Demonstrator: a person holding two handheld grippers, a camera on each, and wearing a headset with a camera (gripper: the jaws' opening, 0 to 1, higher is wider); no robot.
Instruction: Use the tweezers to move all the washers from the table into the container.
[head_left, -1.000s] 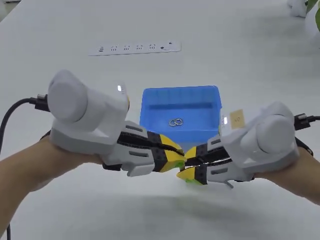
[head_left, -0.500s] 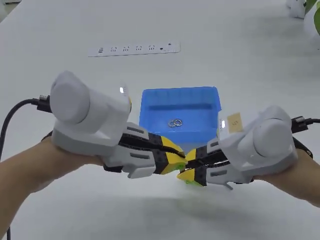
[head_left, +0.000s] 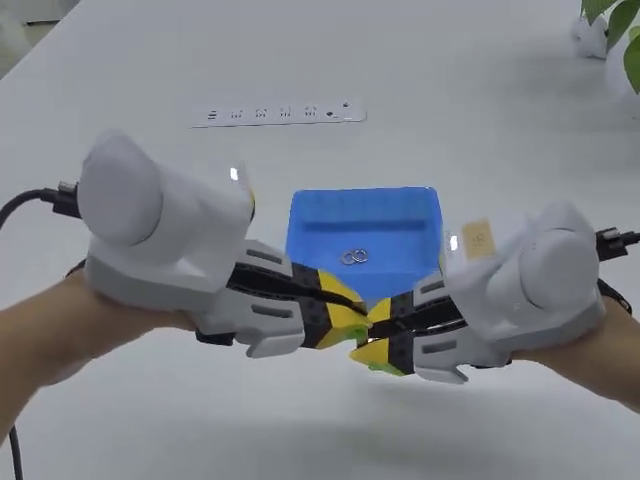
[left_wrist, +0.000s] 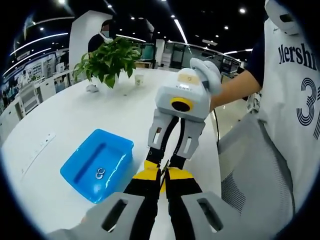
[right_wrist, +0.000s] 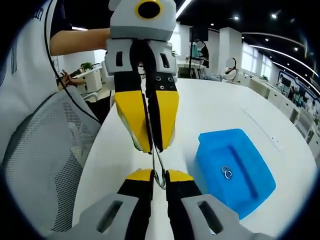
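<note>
- Both sets of jaws are nose to nose right now, tips nearly touching, low over the white tabletop (head_left: 450, 90).
- The left gripper (left_wrist: 163, 176) has its yellow-tipped jaws clenched on the thin metal tweezers (right_wrist: 157, 161). From the right gripper view I can see the metal running up between them.
- The right gripper (right_wrist: 159, 179) is pinched on the other, rounded end of the tweezers, with barely any gap between its jaws. So both are gripping the same tool.
- The blue rectangular plastic container (head_left: 400, 215) sits just beyond where the jaws meet. It's off to the left of the left jaws in their own view, and to the right of the right jaws in theirs.
- Two small silver ring washers (head_left: 353, 258) lie side by side and touching on the container floor, well apart from the tweezers.
- A white power strip (head_left: 280, 113) lies further out past the container.
- A leafy green potted plant (left_wrist: 107, 60) stands way beyond the jaws, at the far end of the tabletop.
</note>
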